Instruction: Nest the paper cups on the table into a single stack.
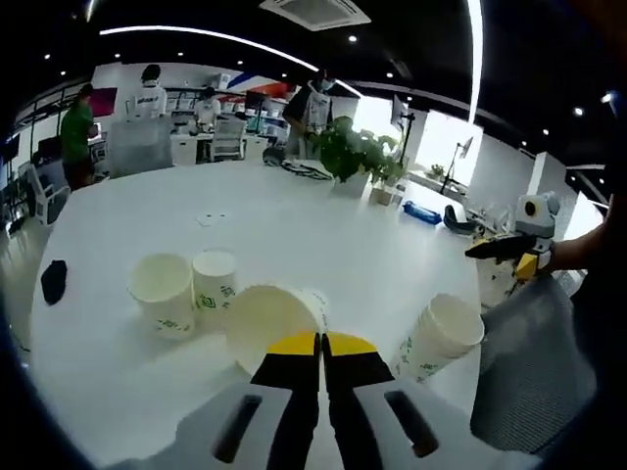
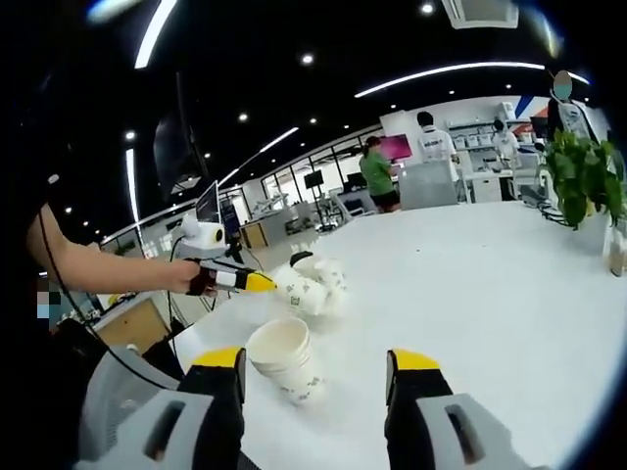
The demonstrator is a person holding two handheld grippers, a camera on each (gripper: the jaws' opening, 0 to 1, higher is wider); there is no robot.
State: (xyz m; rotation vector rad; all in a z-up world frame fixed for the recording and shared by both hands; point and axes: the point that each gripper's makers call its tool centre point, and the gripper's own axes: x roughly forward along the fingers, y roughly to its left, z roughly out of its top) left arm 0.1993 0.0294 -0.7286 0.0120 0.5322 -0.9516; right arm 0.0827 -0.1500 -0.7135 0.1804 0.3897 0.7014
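Two white paper cups (image 1: 162,291) (image 1: 215,281) stand upright, side by side, on the white table (image 1: 294,220). A third cup (image 1: 269,323) lies tilted with its mouth toward me, and my left gripper (image 1: 319,343) is shut on its near rim. From the right gripper view, the left gripper (image 2: 260,283) meets that cluster of cups (image 2: 313,284). A short nested stack of cups (image 1: 441,338) stands near the table's edge. The same stack (image 2: 284,360) sits just ahead of my right gripper (image 2: 318,362), close to its left jaw. That gripper is open and holds nothing.
A small black object (image 1: 54,281) lies on the table at the left. Potted plants (image 1: 358,152) (image 2: 583,176) stand at the far side. A grey chair back (image 1: 534,362) is beside the table's edge. People stand by desks in the background.
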